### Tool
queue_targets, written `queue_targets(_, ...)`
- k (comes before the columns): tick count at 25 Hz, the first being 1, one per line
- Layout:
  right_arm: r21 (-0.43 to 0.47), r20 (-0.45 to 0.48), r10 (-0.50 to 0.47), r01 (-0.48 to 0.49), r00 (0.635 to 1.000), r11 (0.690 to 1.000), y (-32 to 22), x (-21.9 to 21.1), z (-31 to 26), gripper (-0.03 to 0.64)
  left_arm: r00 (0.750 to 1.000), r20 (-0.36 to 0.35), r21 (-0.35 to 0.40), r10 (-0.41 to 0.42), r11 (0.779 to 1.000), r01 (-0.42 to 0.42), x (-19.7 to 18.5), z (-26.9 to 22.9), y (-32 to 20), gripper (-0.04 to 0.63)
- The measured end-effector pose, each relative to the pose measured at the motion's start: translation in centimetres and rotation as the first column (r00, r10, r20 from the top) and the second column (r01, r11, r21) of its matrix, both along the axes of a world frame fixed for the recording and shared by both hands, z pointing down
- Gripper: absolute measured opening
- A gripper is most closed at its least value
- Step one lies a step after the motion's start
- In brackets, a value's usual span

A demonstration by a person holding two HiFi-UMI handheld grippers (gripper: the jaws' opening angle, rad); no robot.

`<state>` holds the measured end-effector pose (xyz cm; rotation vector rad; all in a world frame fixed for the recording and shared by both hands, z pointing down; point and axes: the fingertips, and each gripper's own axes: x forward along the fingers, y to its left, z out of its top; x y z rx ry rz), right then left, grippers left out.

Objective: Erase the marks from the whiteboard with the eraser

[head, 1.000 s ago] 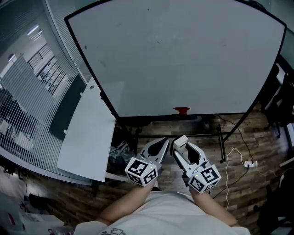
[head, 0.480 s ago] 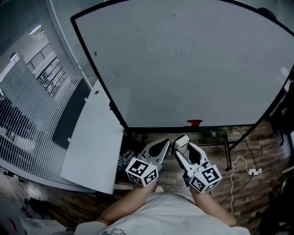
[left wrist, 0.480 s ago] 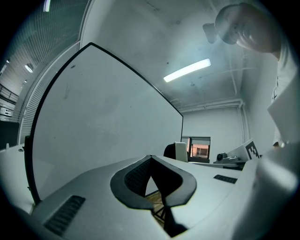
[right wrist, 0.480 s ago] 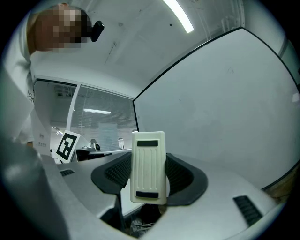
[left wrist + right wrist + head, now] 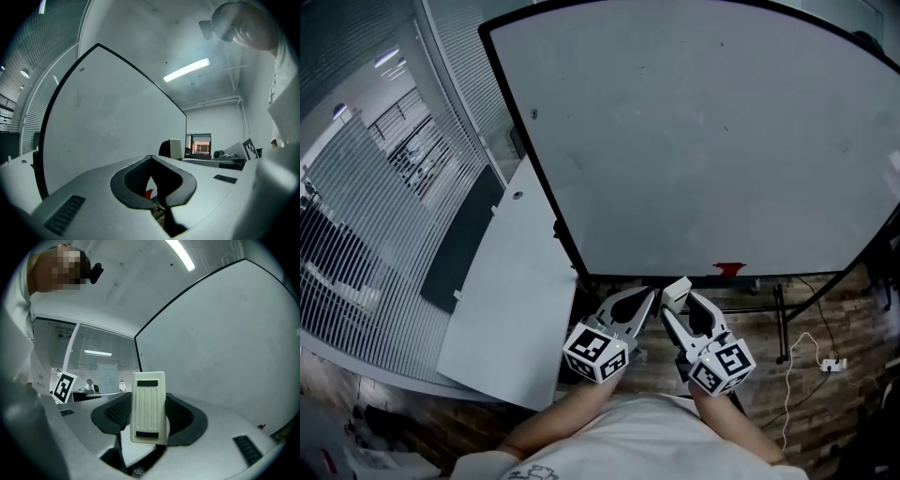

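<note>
two grippers, lower centre, short of the whiteboard (image 5: 703,141). your right gripper (image 5: 678,298): jaws clamped on the white eraser (image 5: 148,406), likely held upright for wiping. your left gripper (image 5: 643,298): jaws together, empty, apparently spare.

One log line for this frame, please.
left gripper: shut, empty | right gripper: shut on eraser | eraser: off whiteboard | wiping: not yet begun

This looks like an office. A big freestanding whiteboard (image 5: 703,141) stands on a wood-plank floor (image 5: 839,422). A white worktop (image 5: 511,309) sits just left of the whiteboard, with glass partitions and blinds (image 5: 366,216) further left. Strip lights (image 5: 186,69) run overhead.
</note>
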<state>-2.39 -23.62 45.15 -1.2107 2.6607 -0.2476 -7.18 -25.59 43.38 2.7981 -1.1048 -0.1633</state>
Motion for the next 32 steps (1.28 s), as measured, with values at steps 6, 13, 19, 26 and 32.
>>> queue_targets(6, 0.011, 0.003, -0.009, 0.009, 1.0, 1.0, -2.1, -1.6, -0.3, 0.233, 1.0, 0.016, 0.013, -0.012, 1.0, 0.012, -1.4, -0.5, -1.8, 0.006)
queue_targets(13, 0.067, -0.051, -0.034, 0.038, 0.998, 0.997, -5.1, -2.5, -1.6, 0.233, 0.999, 0.019, 0.037, -0.047, 0.998, 0.047, -2.3, -1.3, -4.0, 0.006)
queue_targets(19, 0.12, -0.058, -0.052, 0.059, 0.997, 0.991, -8.7, -2.3, -4.5, 0.233, 0.997, 0.025, 0.058, -0.074, 0.996, 0.073, -3.2, -2.2, -6.5, 0.006)
queue_targets(26, 0.233, -0.147, -0.026, 0.06, 0.989, 0.971, -13.4, -0.5, -10.1, 0.233, 0.995, 0.022, 0.092, -0.098, 0.991, 0.095, -4.1, -3.5, -9.1, 0.006)
queue_targets(32, 0.373, -0.223, 0.055, 0.033, 0.973, 0.927, -16.5, 2.5, -17.8, 0.233, 0.995, 0.009, 0.099, -0.104, 0.99, 0.102, -4.5, -3.6, -9.8, 0.006)
